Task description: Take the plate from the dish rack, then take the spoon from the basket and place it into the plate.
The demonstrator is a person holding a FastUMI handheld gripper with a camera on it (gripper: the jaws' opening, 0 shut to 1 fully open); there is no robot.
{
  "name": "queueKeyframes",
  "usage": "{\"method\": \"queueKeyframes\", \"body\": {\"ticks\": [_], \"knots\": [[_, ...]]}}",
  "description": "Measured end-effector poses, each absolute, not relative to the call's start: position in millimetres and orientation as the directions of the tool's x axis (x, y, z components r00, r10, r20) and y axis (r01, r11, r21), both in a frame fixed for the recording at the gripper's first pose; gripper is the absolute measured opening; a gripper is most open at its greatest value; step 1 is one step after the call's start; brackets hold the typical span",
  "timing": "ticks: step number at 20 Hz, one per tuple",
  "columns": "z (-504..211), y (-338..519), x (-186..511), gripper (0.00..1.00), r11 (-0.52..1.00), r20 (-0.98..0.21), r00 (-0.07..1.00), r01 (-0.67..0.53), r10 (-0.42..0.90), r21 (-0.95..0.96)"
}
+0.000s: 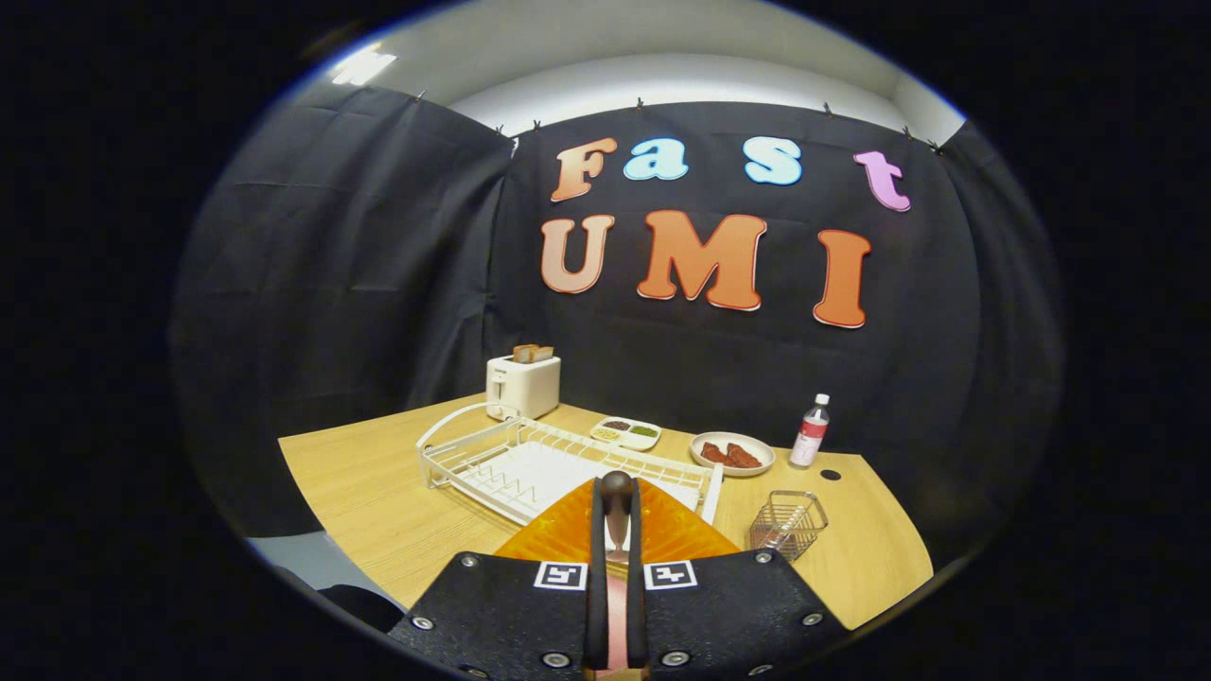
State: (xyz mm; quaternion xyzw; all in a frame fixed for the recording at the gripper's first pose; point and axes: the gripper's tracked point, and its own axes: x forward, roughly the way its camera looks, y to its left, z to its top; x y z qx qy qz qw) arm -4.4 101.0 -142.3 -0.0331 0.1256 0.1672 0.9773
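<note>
Jaws nearly closed, both fingers pressing on the handle of a spoon (617, 511) held upright between them; its dark rounded end stands just above the fingertips. Gripper (617, 530) sits low over the near side of the worktop (359, 492).

Directly beneath and just ahead of the jaws lies the orange plate (568, 541), flat on the worktop and out of the dish rack (530, 463), which stands just behind it, apparently bare. To the right of the plate is the wire basket (788, 522); something thin may lean inside it, too small to tell.

Further back: toaster (522, 383) with bread in the slots, a divided tray of seasonings (625, 433), a white dish of brown food (731, 452), a small bottle (810, 431).

Judgement: plate step done, spoon lifted; placing is the step in hand. To do it well: lower until the spoon's lower end is near the plate's middle, tip it toward flat, then open the jaws slowly so it does not bounce or slide off the rim. Keep clear of the rack edge.
</note>
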Motion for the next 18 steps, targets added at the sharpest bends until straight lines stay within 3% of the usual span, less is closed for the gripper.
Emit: {"method": "queueKeyframes", "body": {"ticks": [8,18], "knots": [[-187,134,-32,0.08,0.888,-0.273,0.857,-0.46,0.438,-0.02],[-206,105,-51,0.08,0.904,-0.265,0.87,-0.426,0.416,0.022]]}}
